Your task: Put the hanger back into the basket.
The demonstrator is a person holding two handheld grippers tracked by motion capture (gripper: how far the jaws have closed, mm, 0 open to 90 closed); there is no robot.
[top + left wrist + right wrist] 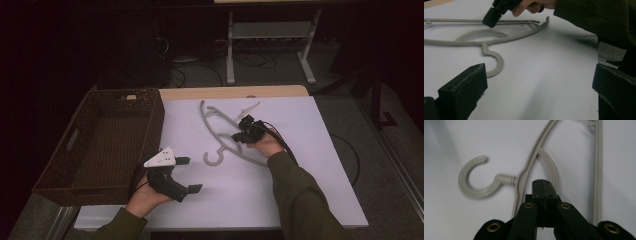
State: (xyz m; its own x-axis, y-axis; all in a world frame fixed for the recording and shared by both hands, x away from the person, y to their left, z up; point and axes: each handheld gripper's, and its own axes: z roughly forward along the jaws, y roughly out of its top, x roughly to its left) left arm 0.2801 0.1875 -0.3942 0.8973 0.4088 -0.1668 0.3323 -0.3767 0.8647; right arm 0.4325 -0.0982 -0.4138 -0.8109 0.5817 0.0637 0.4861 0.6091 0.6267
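Note:
A grey plastic hanger [248,157] lies flat on the white table top [235,200], its hook toward the near side. My right gripper [236,137] hovers just over the hanger's middle, jaws shut with nothing between them. In the right gripper view the closed tips [542,183] sit above the hanger's neck [504,180] beside the inner curved bar. My left gripper [189,174] rests at the near left, open and empty. The left gripper view shows the hook [499,65] ahead of the open gripper [539,75], with the right gripper [492,18] farther off.
A dark woven basket [150,130] stands along the table's left side, its inside bare. Beyond the table's far edge are a metal stand [270,45] and cables on the floor. A dark sleeve [596,17] crosses the top right of the left gripper view.

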